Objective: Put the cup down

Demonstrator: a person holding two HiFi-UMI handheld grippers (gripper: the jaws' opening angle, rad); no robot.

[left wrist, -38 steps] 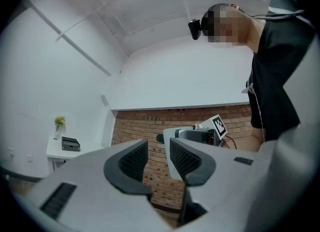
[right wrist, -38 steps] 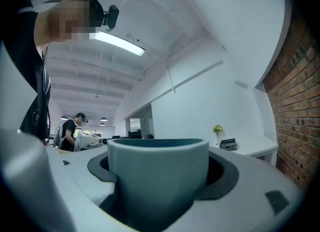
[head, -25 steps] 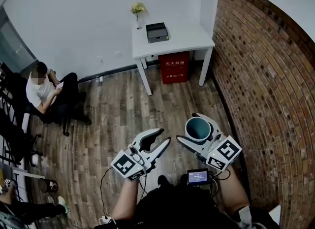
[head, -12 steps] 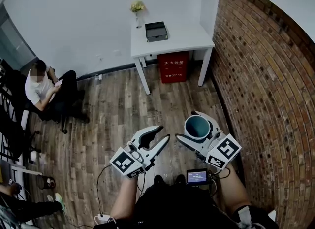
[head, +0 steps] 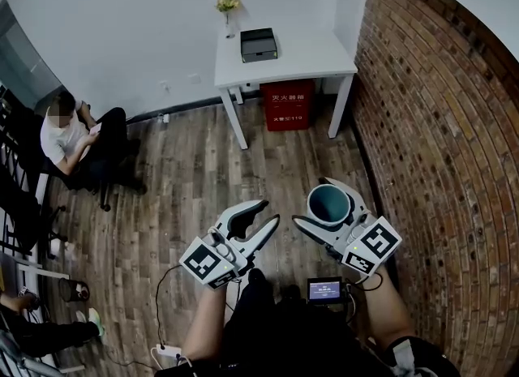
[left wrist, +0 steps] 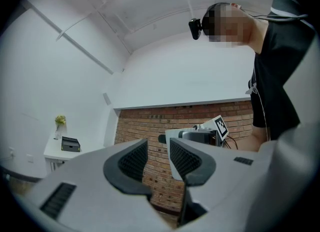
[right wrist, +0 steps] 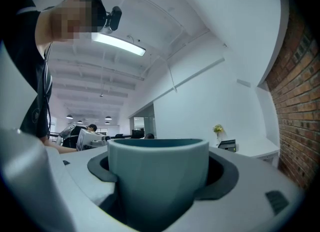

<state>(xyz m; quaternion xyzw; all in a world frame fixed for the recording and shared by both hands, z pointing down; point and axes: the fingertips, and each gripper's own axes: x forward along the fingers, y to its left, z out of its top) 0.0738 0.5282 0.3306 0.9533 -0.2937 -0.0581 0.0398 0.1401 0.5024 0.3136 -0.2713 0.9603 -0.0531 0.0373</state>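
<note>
The right claw [head: 316, 205] stands wide and is closed around a teal-grey ceramic cup [right wrist: 158, 173], its dark pads pressing the cup's sides low down, so the cup sits upright between the jaws with its mouth open to the ceiling. The cup is in the air, over the brown plank floor [head: 186, 181] and resting on nothing. The left claw [head: 268, 212], just beside the right one on its inner side, has its jaws drawn together and holds nothing. Well ahead of both claws stands a white rectangular table [head: 312, 57], which carries a black box [head: 259, 44] and a small vase of yellow flowers [head: 227, 4] at the end farther from the right claw. A red cabinet [head: 291, 105] sits beneath it, and a red brick wall [head: 438, 140] runs close along the right claw's outer side. The table looks like the likely place for the cup, though nothing in view settles that. To do it well, I would keep the cup level on the way over and pick the bare stretch of tabletop clear of the box and vase. Then lower it until the base is flat on the surface, and only then spread the jaws. Draw the claw straight back so that neither pad drags the cup, and keep the empty left claw out of the way.
</note>
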